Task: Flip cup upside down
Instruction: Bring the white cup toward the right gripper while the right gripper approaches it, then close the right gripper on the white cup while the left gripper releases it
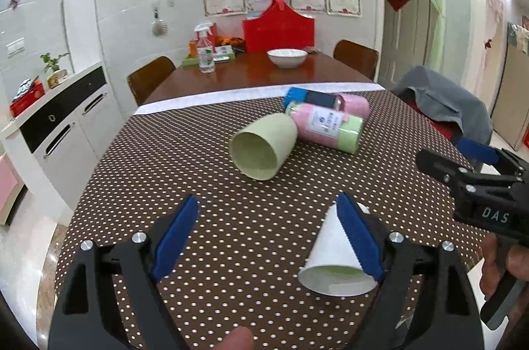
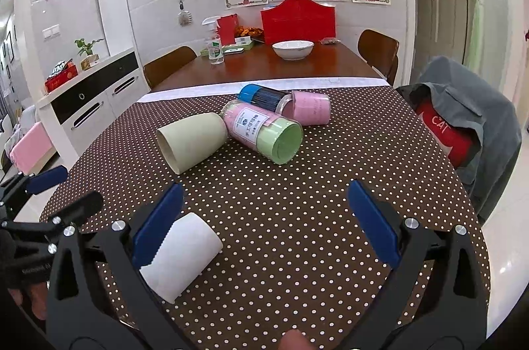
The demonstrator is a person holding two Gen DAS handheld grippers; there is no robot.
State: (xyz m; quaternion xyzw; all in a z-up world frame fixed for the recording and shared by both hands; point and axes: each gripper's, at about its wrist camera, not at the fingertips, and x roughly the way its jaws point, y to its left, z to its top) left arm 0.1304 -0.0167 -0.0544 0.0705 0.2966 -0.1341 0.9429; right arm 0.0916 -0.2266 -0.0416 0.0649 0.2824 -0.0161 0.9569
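"DAS" stood on the right gripper (image 1: 479, 158) body; "CAT" showed on the red cushion (image 2: 443, 131) beside the table's right edge.

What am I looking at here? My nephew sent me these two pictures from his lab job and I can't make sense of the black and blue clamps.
Those clamps are hand-held grippers; a person holds one in each hand, and each carries a wide-angle camera looking along its two blue fingers. One picture is from the left gripper, the other from the right gripper. Both are open and hold nothing. On the dotted tablecloth a white cup lies on its side between the two grippers. Farther off lie a pale green cup, also tipped over, and two lidded jars lying down. Behind is a wooden table with a white bowl.
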